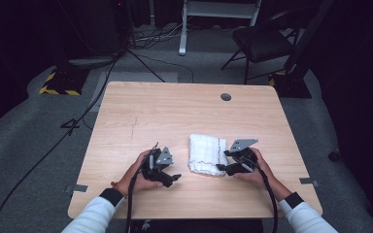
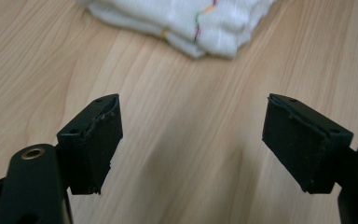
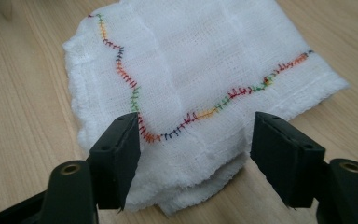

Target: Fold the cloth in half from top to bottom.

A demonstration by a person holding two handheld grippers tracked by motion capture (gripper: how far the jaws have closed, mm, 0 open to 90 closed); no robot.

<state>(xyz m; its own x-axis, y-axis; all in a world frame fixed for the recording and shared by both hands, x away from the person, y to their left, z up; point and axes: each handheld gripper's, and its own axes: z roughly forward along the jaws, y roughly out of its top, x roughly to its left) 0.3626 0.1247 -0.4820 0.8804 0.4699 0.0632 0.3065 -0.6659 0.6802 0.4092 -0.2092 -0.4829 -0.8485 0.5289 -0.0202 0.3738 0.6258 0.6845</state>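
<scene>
Both pairs of jaws stand apart with nothing pinched between them. Between the jaws of the right gripper (image 3: 193,156) lies the near corner of the folded white cloth (image 3: 200,70): the folded layers bulge just ahead of the pads and run on away from them, with the wavy line of coloured stitching (image 3: 186,123) crossing from one jaw side to the other (whether the pads touch the fabric I cannot tell). The left gripper (image 2: 191,140) has only bare wooden table (image 2: 177,186) between its jaws, and the cloth sits well ahead of them, beyond the tips and slightly to their left. Seen from above, the cloth (image 1: 207,154) lies between the two hands, its longer side running away from the person, with the right gripper (image 1: 233,162) at its edge and the left gripper (image 1: 162,170) clearly apart from it. The right hand is therefore the nearer, and a pinch on that corner would, I judge, come from it first.
</scene>
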